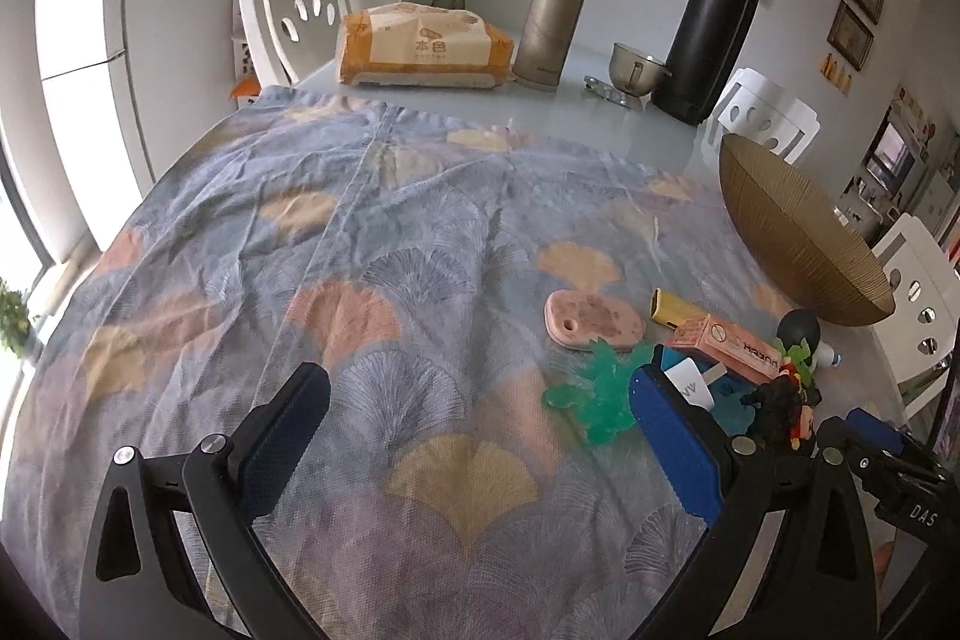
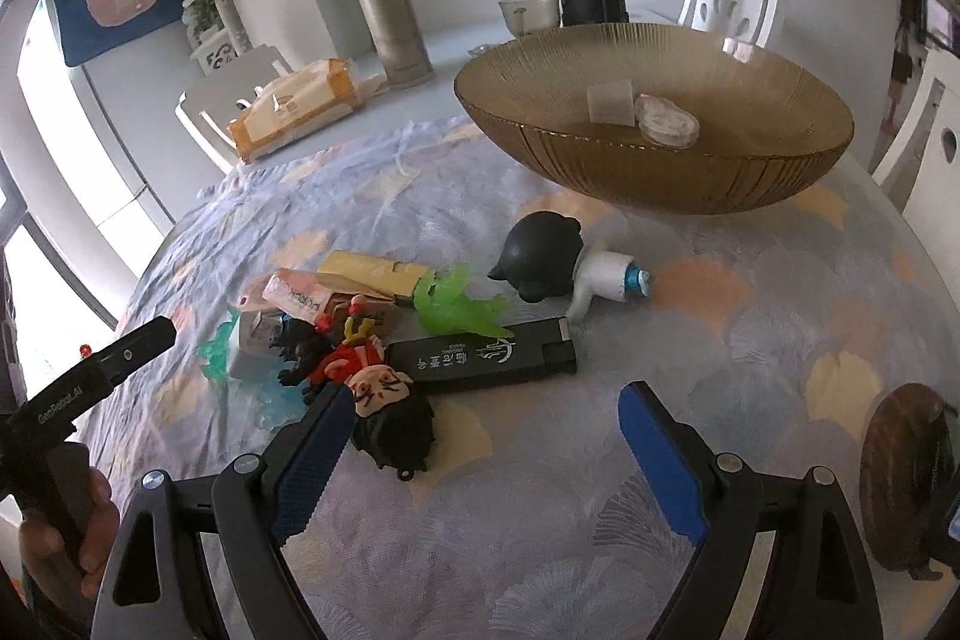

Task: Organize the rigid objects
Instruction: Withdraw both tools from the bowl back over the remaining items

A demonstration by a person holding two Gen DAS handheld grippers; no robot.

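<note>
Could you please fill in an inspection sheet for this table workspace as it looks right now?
Surface: round table partly covered by a wrinkled blue leaf-print cloth.
Job's things: ribbed amber glass bowl holds two small pale items; beside it on the cloth, a black lighter box, green plastic toy, black-and-white figurine, black-haired doll, pink oval piece, orange carton.
Clutter: tissue pack, gold flask, black thermos, metal cup.
Grippers: left gripper open, empty; right gripper open, empty.
Cables: nothing seen.
Surroundings: white chairs, framed pictures, flowers.
</note>
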